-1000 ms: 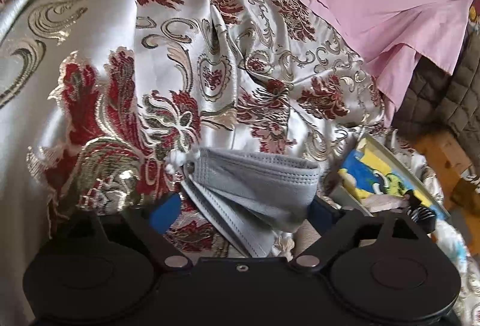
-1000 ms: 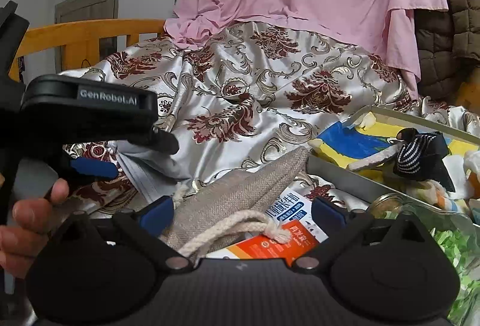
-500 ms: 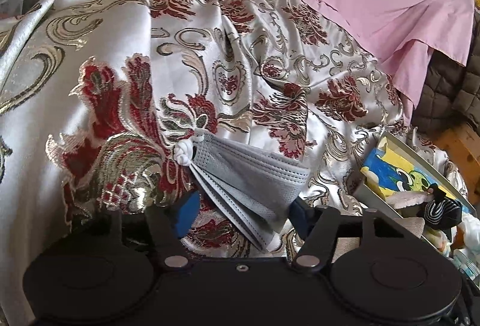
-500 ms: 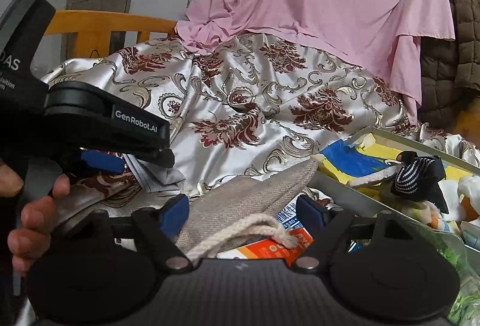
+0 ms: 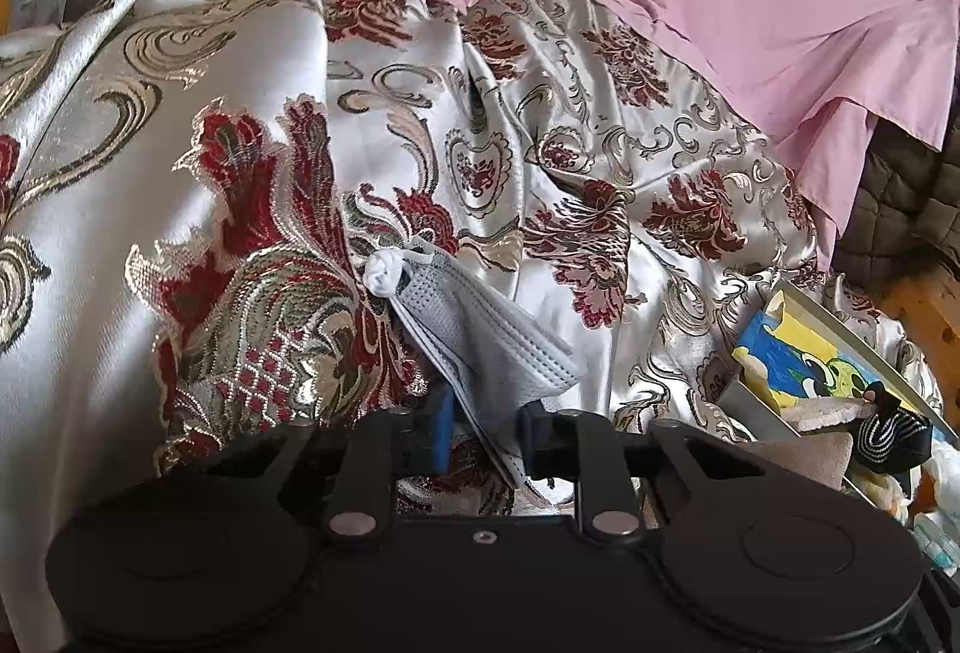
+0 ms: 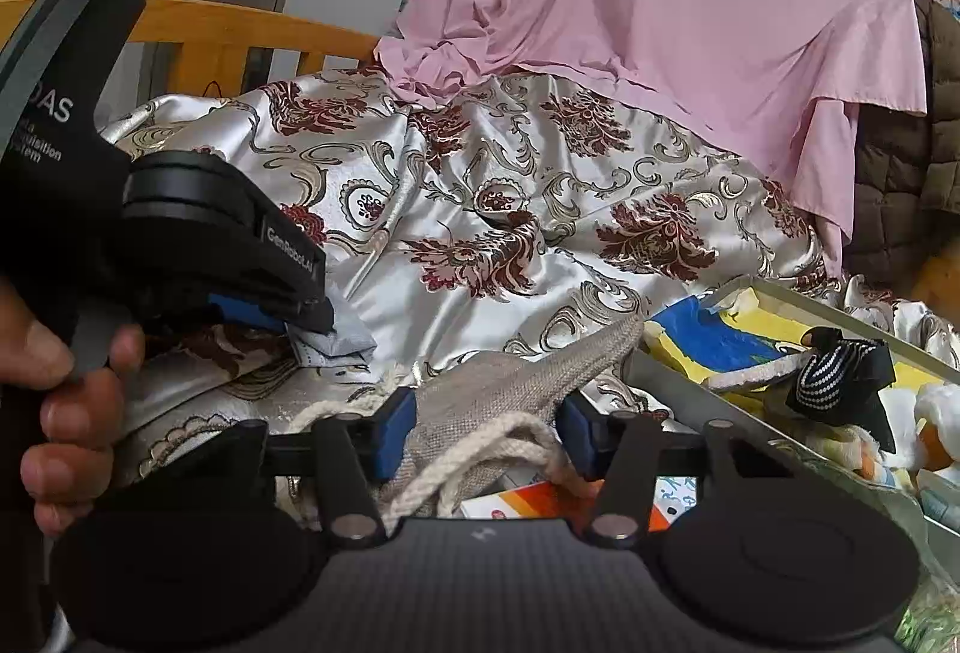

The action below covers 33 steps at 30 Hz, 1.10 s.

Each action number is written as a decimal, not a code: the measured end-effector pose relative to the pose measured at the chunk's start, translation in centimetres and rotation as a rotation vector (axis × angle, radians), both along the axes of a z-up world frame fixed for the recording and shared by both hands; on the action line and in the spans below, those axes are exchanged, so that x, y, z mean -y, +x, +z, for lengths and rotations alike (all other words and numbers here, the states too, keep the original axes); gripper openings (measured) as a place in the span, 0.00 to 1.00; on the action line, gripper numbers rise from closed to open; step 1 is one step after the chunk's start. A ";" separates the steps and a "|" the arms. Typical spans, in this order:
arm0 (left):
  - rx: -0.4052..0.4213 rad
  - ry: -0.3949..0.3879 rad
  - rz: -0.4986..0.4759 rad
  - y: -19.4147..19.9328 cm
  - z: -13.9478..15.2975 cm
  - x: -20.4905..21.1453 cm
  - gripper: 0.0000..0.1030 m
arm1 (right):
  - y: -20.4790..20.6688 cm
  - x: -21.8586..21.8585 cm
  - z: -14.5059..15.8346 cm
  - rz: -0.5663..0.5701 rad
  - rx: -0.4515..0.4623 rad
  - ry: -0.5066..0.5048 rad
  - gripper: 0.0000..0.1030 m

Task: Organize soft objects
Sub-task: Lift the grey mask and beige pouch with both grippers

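Observation:
My left gripper (image 5: 483, 434) is shut on a grey pleated face mask (image 5: 480, 338) with a knotted white ear loop (image 5: 384, 272); the mask stands up over the patterned silver and red bedspread (image 5: 240, 161). My right gripper (image 6: 483, 425) is closed around a beige burlap drawstring pouch (image 6: 510, 389) with a white cord (image 6: 480, 458). The left gripper (image 6: 270, 311) also shows at the left of the right wrist view, held by a hand, with the mask (image 6: 336, 344) in it.
A pink cloth (image 6: 660, 11) hangs at the back. A shallow grey tray (image 6: 690, 383) at the right holds a blue and yellow picture, a black striped bow (image 6: 840, 377) and soft toys. An orange box (image 6: 528, 500) lies under the pouch. A wooden bed frame (image 6: 240, 35) stands behind.
Both grippers have closed: the left onto the face mask, the right onto the burlap pouch. The left gripper has lifted and tilted, so the mask now stands more upright.

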<state>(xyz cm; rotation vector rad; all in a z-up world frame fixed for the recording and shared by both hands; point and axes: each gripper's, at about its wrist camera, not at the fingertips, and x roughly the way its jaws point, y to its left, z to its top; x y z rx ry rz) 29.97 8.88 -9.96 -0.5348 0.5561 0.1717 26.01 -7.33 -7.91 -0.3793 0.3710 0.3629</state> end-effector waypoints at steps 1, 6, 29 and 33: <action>0.002 0.007 -0.003 0.0 0.0 0.1 0.19 | 0.0 -0.1 0.0 0.000 0.002 -0.005 0.50; 0.023 0.042 -0.014 -0.2 0.2 0.6 0.16 | -0.3 -0.3 -0.2 -0.016 0.019 -0.023 0.41; 0.177 0.133 -0.116 -1.7 2.2 3.3 0.14 | -1.2 0.5 1.4 -0.003 0.139 -0.019 0.16; 0.187 0.136 -0.125 -1.9 2.4 3.5 0.14 | -1.2 0.9 1.9 -0.010 0.150 -0.001 0.16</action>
